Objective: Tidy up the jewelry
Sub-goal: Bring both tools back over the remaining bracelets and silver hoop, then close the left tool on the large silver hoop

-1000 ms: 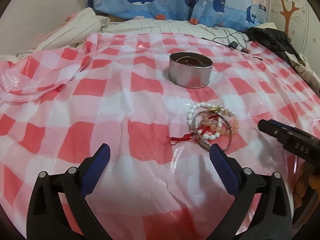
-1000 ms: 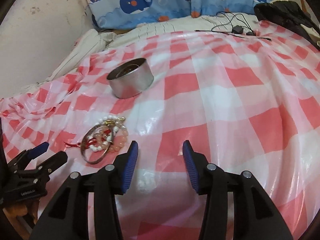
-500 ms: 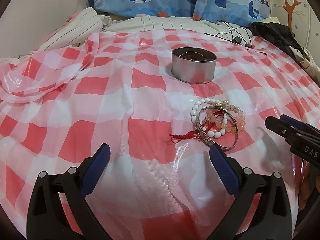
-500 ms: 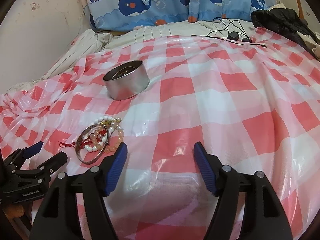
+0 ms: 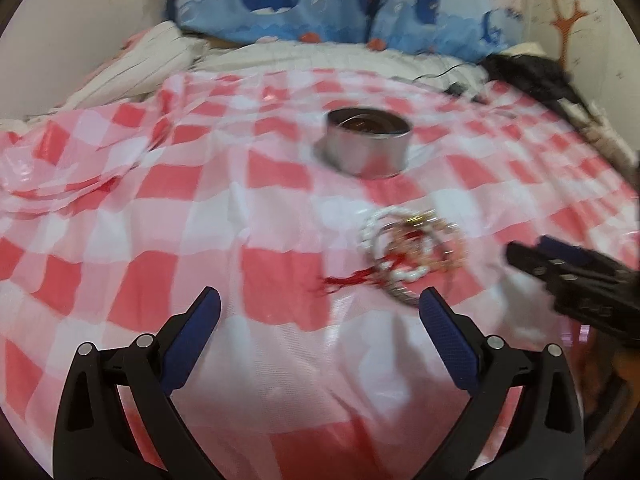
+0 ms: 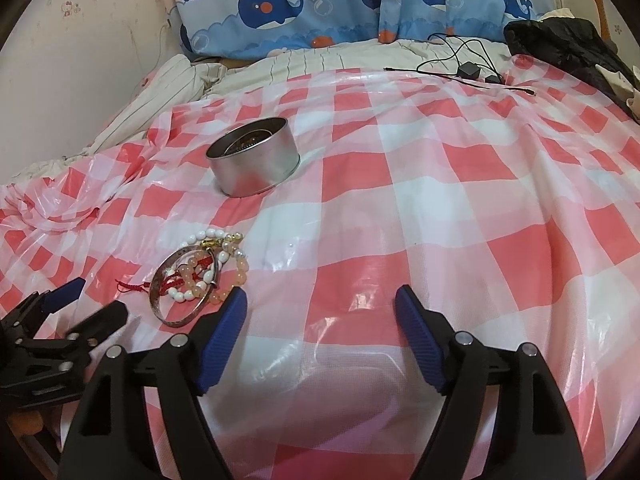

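Observation:
A pile of bracelets [image 6: 200, 274] lies on the red-and-white checked sheet [image 6: 400, 216]: white beads, peach beads, a silver bangle and a red cord. Beyond it stands a round metal tin [image 6: 254, 162], open at the top, with something dark inside. My right gripper [image 6: 320, 312] hovers just right of the pile, its jaws opening with nothing between them. My left gripper [image 5: 318, 314] is open and empty; the pile of bracelets [image 5: 412, 250] lies just beyond its right finger, with the tin [image 5: 368, 146] farther back. Each gripper shows at the edge of the other's view.
Whale-print pillows [image 6: 320, 4] line the wall at the back. A black cable with a charger [image 6: 468, 68] and a dark garment [image 6: 568, 46] lie at the far right. Striped bedding [image 6: 160, 100] bunches at the left, and the sheet is crumpled there.
The right gripper's jaws have spread wider. Both views tilted up a little, so the tin and bracelets sit lower in frame. The left view has become blurred.

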Demonstrator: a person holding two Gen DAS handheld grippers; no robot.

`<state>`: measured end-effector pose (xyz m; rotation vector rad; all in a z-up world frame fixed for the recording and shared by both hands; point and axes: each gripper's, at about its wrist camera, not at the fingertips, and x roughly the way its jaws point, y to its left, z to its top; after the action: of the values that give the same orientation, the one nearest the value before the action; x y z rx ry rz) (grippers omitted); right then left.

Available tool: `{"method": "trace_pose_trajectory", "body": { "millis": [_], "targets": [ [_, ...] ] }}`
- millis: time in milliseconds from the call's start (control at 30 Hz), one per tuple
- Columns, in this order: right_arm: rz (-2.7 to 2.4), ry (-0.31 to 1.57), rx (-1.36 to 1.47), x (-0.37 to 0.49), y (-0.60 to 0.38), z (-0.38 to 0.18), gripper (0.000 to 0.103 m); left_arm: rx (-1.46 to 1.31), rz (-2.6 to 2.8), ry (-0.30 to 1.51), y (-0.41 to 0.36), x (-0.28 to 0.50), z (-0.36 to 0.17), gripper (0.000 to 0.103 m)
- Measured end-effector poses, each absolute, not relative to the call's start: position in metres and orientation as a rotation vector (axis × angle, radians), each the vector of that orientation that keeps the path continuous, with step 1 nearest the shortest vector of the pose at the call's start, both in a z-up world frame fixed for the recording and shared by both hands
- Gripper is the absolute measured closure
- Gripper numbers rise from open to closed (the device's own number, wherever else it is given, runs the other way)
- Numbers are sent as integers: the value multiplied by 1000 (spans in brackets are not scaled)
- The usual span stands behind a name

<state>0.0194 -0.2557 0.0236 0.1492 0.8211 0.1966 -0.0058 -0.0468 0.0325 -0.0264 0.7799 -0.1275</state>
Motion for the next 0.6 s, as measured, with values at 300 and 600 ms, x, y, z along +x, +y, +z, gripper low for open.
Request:
{"method": "trace_pose_trajectory", "body": {
  "millis": [300,600],
  "targets": [
    [190,817,162,21,-256,25,29,78,-296,775,-76,5,44,8],
    [185,830,161,24,-256,23,29,44,-309,873,-66,40,29,48]
  ]
}}
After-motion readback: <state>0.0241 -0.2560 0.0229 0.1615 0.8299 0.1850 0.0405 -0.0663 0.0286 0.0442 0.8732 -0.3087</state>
